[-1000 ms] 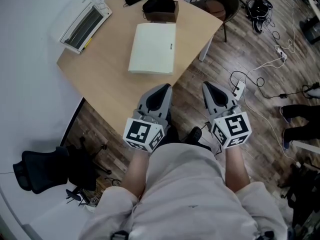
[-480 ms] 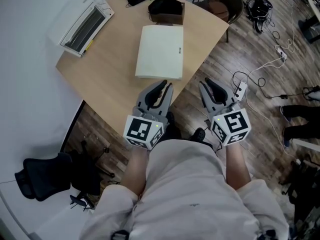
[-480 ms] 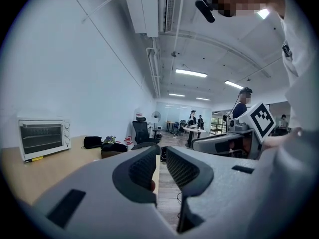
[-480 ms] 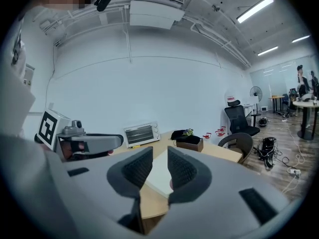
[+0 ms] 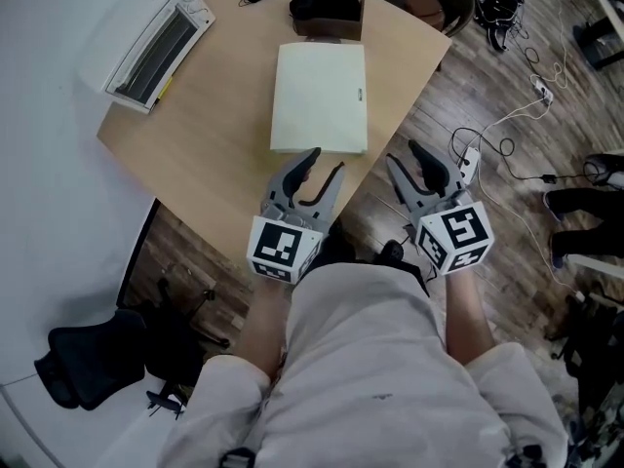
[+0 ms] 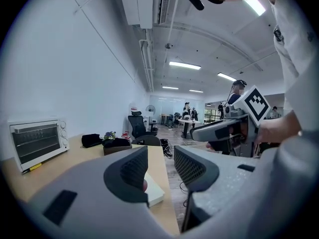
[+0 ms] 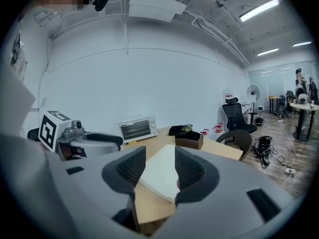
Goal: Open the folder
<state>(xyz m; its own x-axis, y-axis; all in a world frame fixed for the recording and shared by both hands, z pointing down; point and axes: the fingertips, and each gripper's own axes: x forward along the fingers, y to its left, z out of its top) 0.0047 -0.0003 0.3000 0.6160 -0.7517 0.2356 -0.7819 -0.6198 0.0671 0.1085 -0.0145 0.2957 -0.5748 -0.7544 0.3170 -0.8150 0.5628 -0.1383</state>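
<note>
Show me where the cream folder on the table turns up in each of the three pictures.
Head view: upper centre, the folder lies flat on the wooden table.
Left gripper view: low, just left of centre; only a pale corner shows.
Right gripper view: low centre, its near corner towards the camera.
Shared landmark: the white toaster oven, left of the folder in all three views.

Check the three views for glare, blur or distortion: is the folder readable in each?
Head view: even light, sharp, no glare; folder fully visible on the table. Left gripper view: heavy fisheye, dark corners, ceiling lights blown out; only a corner of the folder shows. Right gripper view: same fisheye, soft even light; folder clear at centre.
</note>
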